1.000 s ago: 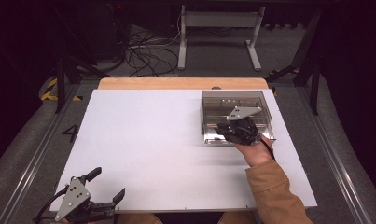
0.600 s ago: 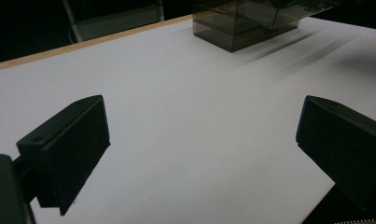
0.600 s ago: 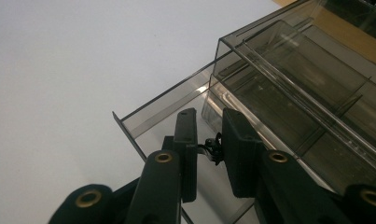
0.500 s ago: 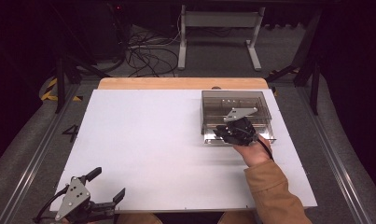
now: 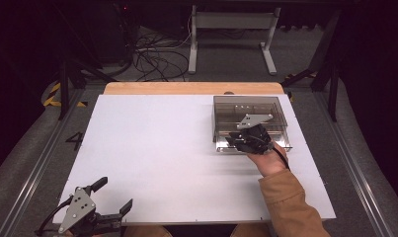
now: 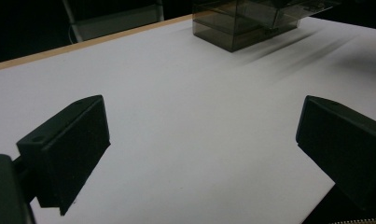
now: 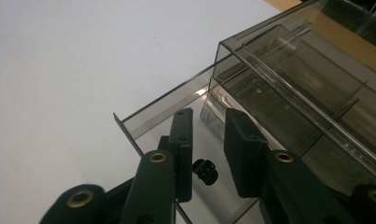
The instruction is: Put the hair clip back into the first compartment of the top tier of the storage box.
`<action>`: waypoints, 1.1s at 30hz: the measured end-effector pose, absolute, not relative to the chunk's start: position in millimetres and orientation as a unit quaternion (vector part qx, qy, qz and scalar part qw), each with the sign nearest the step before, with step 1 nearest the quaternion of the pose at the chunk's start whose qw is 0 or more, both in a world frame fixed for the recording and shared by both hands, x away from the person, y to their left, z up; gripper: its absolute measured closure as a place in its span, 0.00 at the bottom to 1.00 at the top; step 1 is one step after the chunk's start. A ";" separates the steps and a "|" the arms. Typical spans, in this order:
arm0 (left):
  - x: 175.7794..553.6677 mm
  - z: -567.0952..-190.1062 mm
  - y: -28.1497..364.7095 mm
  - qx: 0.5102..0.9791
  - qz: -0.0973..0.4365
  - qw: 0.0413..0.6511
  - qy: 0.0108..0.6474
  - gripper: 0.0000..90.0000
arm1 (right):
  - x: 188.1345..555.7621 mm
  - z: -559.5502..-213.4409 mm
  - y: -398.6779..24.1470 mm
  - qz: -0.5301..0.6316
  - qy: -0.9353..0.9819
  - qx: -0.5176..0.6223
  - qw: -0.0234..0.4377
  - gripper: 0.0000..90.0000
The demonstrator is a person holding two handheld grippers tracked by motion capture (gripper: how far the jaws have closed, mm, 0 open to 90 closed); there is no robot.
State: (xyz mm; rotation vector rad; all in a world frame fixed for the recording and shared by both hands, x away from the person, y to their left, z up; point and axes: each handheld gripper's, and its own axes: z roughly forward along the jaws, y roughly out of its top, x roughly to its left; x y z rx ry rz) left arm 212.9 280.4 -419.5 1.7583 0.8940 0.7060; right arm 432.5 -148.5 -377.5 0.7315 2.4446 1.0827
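Dark room beyond, cables (image 5: 152, 47) tangled on grey floor at 12 o'clock, past a metal frame (image 5: 231, 34). White matte table (image 5: 177, 153) with a bare wood strip along the far edge.

Hard to read: the small black part (image 7: 205, 171) between the right jaws, rounded and knob-like, too small to identify; cannot tell whether touched. Hidden in the high view under the right gripper (image 5: 248, 140): the near front of the box (image 5: 275, 106). Cut off by the bottom edge: the left gripper (image 5: 95, 217), its hand unseen.

Right hand (image 5: 266, 160) reaching in from 5 o'clock, tan sleeve (image 5: 290, 207) up the forearm, gripper pointed toward 11 o'clock into the box's open lower tray (image 7: 143, 121). Jaws parted by a narrow gap, closed on nothing visible, the black part lying between them near their base. Left gripper low at 7 o'clock, jaws spread wide over bare table, empty.

Box at 2 o'clock: smoky clear plastic, rectangular, thin glossy walls, inner dividers forming long compartments. Jaws: flat, black, matte blocks; brass-coloured rivets on the right gripper's links; grey three-cornered plate atop each gripper.
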 end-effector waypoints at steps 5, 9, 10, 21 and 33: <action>213.1 -419.6 280.1 0.726 0.292 0.500 0.370 0.04 | 428.1 -370.8 -150.6 0.405 0.859 0.252 0.187 0.80; 213.5 -419.6 280.4 0.727 0.292 0.500 0.370 0.04 | 421.0 -361.9 -152.9 0.428 0.850 0.242 0.191 0.78; 213.6 -419.6 280.4 0.727 0.292 0.500 0.369 0.04 | 418.8 -359.5 -153.4 0.433 0.848 0.238 0.193 0.77; 213.5 -419.6 280.1 0.727 0.291 0.500 0.369 0.04 | 396.0 -342.2 -164.1 0.483 0.826 0.212 0.198 0.58; 215.6 -419.2 279.5 0.729 0.291 0.500 0.366 0.04 | 381.6 -337.0 -176.6 0.505 0.812 0.212 0.202 0.44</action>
